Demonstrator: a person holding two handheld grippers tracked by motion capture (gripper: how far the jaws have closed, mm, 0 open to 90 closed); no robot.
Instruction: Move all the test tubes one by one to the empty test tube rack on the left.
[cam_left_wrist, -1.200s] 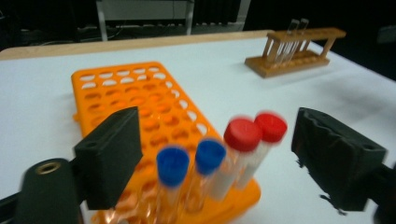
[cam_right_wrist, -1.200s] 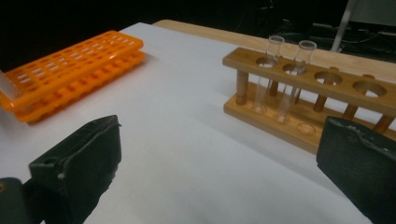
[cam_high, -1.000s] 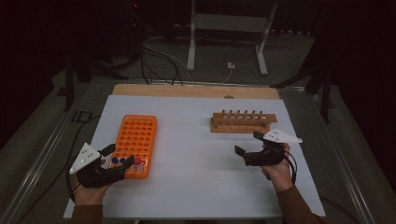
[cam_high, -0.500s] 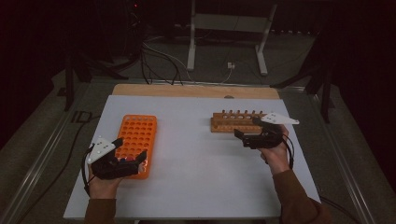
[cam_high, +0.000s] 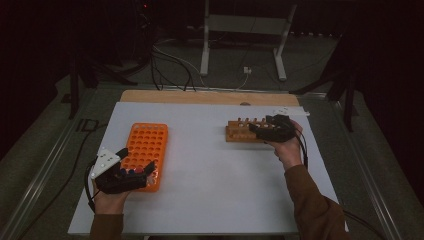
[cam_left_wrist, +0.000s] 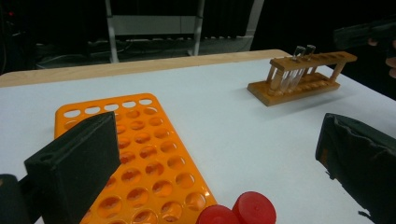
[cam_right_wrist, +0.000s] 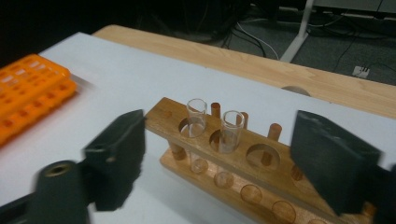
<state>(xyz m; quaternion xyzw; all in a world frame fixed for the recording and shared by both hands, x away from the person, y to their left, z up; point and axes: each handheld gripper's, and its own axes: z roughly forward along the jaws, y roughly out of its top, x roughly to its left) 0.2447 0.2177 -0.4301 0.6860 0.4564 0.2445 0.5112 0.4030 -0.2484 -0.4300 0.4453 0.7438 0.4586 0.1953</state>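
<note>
An orange tube rack (cam_high: 147, 142) lies on the left of the white table. At its near end my left gripper (cam_high: 136, 160) stands open, and its jaws have just been opening with nothing between them. Two red caps (cam_left_wrist: 254, 207) sit at the rack's (cam_left_wrist: 140, 149) near corner, just below my left gripper (cam_left_wrist: 215, 154). On the right stands a wooden tube rack (cam_high: 239, 133) with two clear glass tubes (cam_right_wrist: 231, 128) upright in it. My right gripper (cam_right_wrist: 219, 154) straddles the wooden rack (cam_right_wrist: 261, 179), a jaw on each side of the tubes. Its jaws have just been closing and touch neither tube.
The white table top (cam_high: 215, 180) has a wooden strip (cam_high: 210, 97) along its far edge. Behind it stand a metal frame (cam_high: 240, 45) and loose cables (cam_high: 170, 65) on the floor. A grey rail (cam_high: 45, 165) runs along the table's left side.
My right hand has moved away from me and a little left, up to the wooden rack. My left gripper's jaws have spread wider at the orange rack's near end.
</note>
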